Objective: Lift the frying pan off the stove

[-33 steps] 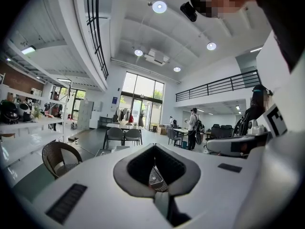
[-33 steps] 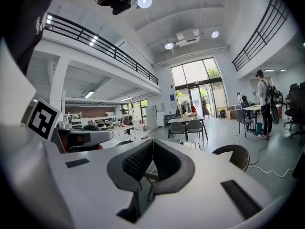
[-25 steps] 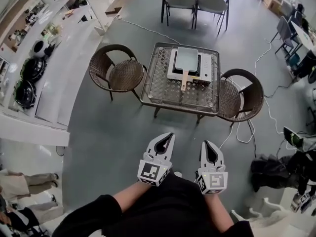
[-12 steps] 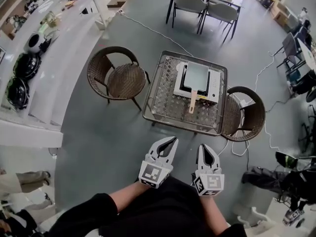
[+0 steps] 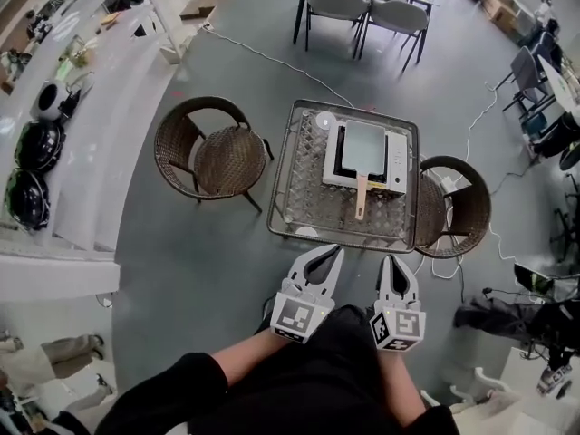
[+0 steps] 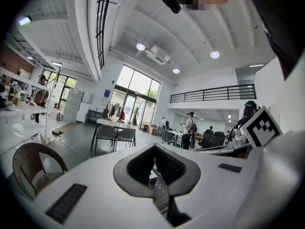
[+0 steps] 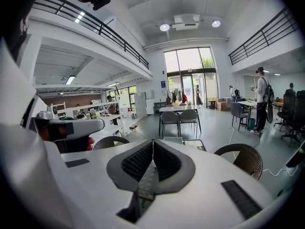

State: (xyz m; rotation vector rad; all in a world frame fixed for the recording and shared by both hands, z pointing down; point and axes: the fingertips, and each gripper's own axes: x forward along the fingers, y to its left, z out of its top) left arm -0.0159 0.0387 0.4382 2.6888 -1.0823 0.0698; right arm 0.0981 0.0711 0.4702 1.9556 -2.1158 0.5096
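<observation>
1. Head view: the frying pan (image 5: pixel 364 146) sits on the stove (image 5: pixel 396 159), its wooden handle pointing toward the person. The stove stands on the desk (image 5: pixel 304 175).
2. Left gripper (image 5: pixel 337 252): held short of the desk's near edge, apart from the frying pan. In the left gripper view the fingers (image 6: pixel 138 168) meet at the tips with nothing between them.
3. Right gripper (image 5: pixel 391 259): just beside the left gripper, also clear of the frying pan. Its fingers (image 7: pixel 167 162) are together and empty.
4. Wicker chairs (image 5: pixel 213 148) flank the desk, one on each side.
</observation>
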